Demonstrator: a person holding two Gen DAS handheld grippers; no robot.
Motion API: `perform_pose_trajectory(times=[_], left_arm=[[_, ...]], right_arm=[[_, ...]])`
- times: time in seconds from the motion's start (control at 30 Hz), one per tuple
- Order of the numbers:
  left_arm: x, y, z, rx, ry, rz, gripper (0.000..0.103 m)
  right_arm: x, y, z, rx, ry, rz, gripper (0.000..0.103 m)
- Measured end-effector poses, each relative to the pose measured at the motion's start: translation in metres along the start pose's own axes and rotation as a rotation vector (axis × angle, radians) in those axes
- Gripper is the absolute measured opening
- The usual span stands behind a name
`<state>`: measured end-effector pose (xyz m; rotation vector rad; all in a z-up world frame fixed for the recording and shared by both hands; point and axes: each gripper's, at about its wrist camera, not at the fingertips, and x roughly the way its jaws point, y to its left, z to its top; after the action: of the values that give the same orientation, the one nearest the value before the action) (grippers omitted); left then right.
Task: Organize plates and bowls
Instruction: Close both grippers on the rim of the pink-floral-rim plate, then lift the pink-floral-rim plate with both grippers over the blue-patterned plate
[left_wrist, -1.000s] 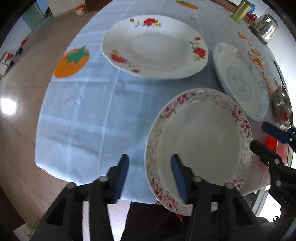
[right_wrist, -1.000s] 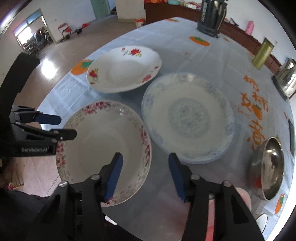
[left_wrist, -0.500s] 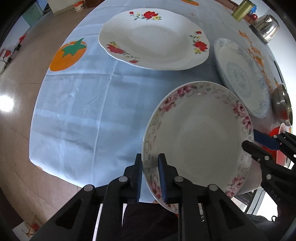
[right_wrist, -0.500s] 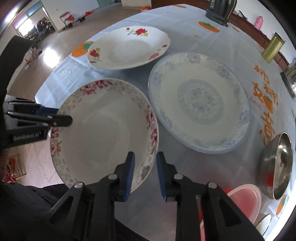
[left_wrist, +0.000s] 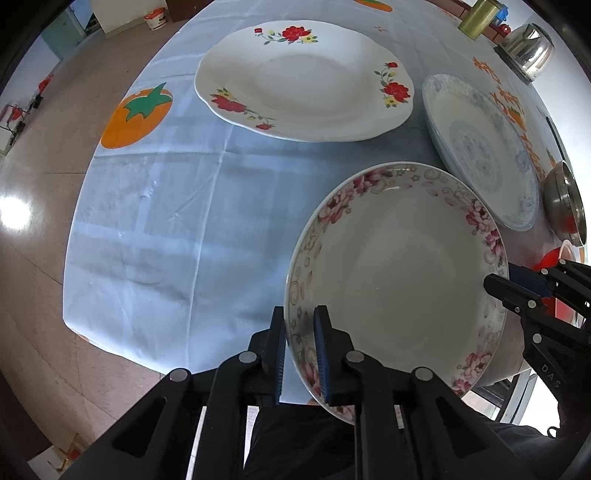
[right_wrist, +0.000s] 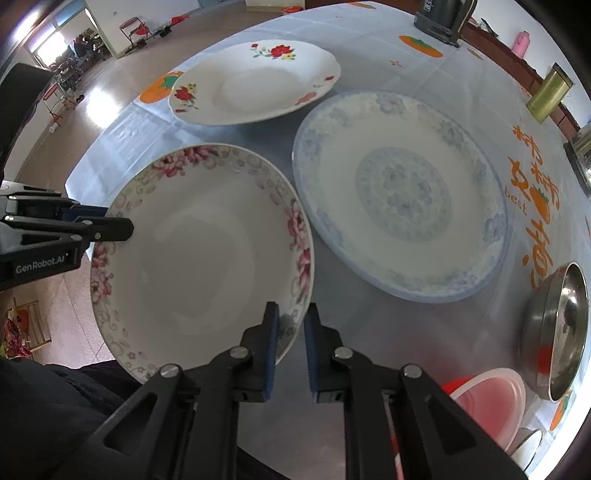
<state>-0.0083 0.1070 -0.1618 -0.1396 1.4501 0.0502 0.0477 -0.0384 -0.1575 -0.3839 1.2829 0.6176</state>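
Both grippers are on the pink-flowered plate (left_wrist: 399, 273) now, one at each side of its rim. The left gripper (left_wrist: 300, 347) points straight down, and its jaws have just been closing; the blue pads (left_wrist: 320, 350) now pinch the near-left rim, one pad inside the plate and one outside. From the right wrist view, the right gripper (right_wrist: 289, 343) has its jaws closed in too, clamped over the plate's near-right rim, with the patterned edge sandwiched between the pads. Each camera catches the other gripper out at the far rim of the plate: the left one comes in from the left edge of the right view, the right one from the right edge of the left view.

The plate sits at the near edge of the table (left_wrist: 155, 229), over the pale blue cloth, and its near rim juts out past the table edge toward the person's dark clothing. Whether it rests on the cloth or is lifted clear I cannot tell.

Just beyond it to the right lies the blue-patterned plate (right_wrist: 402, 192), its rim close beside the pink one. Farther back sits the red-flowered plate (left_wrist: 303, 81), with a scalloped edge, apart from the other two. At the right edge of the table there is a steel bowl (right_wrist: 557, 328), tipped up on its side, and a pink plastic bowl (right_wrist: 491, 402) just in front of it. A gold tin (right_wrist: 548, 92) and a kettle (left_wrist: 528, 48) stand at the far side.
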Motion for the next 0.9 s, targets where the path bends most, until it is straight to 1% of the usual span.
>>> perform_pose_trajectory(times=[0.43,0.7,0.9], left_arm=[[-0.021,-0.006,-0.001,-0.005,-0.028,0.014,0.014],[-0.032,-0.008,0.002,-0.007,-0.046,0.01,0.014],[-0.042,-0.013,0.009,0.006,-0.063,0.008,0.014]], right_arm=[[-0.016,-0.005,-0.007,0.004,-0.005,0.015,0.011],[-0.024,-0.007,-0.008,0.015,-0.026,0.021,0.011],[-0.033,-0.016,-0.008,0.034,-0.047,0.021,0.011]])
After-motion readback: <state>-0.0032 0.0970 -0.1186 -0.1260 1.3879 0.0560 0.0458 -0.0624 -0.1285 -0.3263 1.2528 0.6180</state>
